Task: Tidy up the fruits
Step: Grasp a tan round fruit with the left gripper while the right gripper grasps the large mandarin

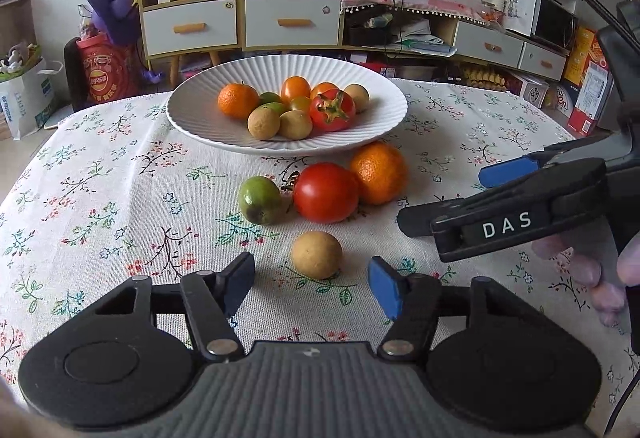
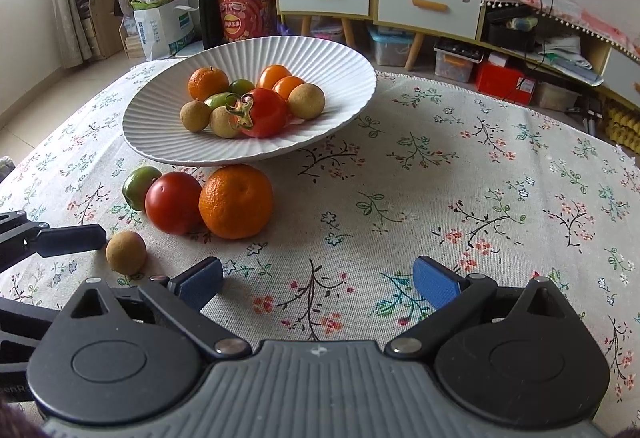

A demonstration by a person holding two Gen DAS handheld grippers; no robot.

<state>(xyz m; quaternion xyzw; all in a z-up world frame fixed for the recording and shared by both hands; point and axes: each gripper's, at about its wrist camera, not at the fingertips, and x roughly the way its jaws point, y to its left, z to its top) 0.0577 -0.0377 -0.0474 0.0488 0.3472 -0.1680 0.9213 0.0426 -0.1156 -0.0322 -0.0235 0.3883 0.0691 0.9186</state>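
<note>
Both the left gripper [image 1: 312, 286] and the right gripper [image 2: 318, 280] stand apart and empty above the bench [image 2: 440, 198], a longan [image 1: 316, 255] lying just before the left one.

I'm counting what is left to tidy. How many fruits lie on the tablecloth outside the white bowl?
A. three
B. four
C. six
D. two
B: four lie on the cloth in front of the white bowl: a green fruit, a red tomato, an orange and a small brown fruit nearest the open left gripper.
</note>
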